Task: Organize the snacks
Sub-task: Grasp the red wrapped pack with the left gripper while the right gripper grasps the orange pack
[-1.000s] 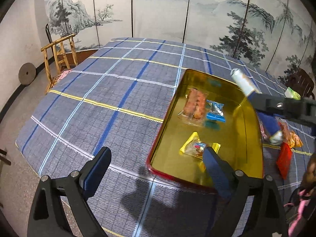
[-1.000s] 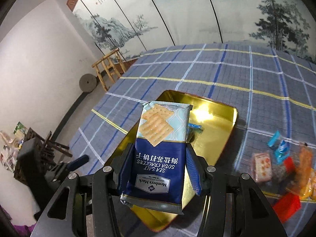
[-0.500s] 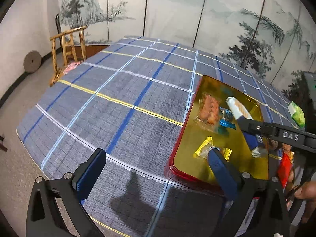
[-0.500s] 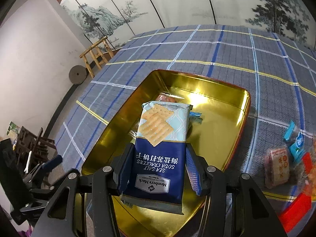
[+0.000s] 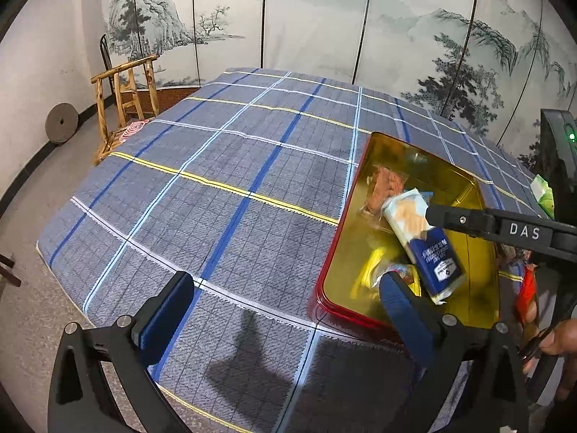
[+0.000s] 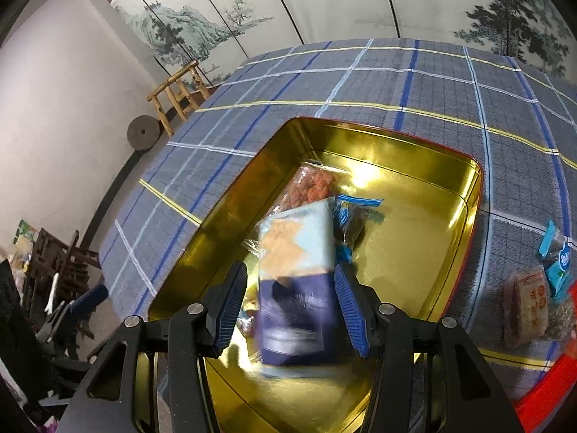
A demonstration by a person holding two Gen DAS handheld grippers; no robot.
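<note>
While the cracker pack (image 6: 295,288) sits blurred between the right gripper (image 6: 292,310)'s spread fingers, long axis pointing straight ahead, it's over the gold tin (image 6: 450,245); can't tell if it's touching. Left gripper (image 5: 285,310) hangs wide open, off to the tin's side.

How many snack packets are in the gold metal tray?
4, maybe more hidden: blue-and-white cracker pack at the right gripper, clear red-snack pack behind, blue-wrapped sweet beside, yellow packet nearest.

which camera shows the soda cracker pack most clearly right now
The left wrist view: the cracker pack looks fairly sharp there, tilted over the gold tin, with its label visible. In the right wrist view it is nearer, between the right claw's fingers, but motion-blurred.
</note>
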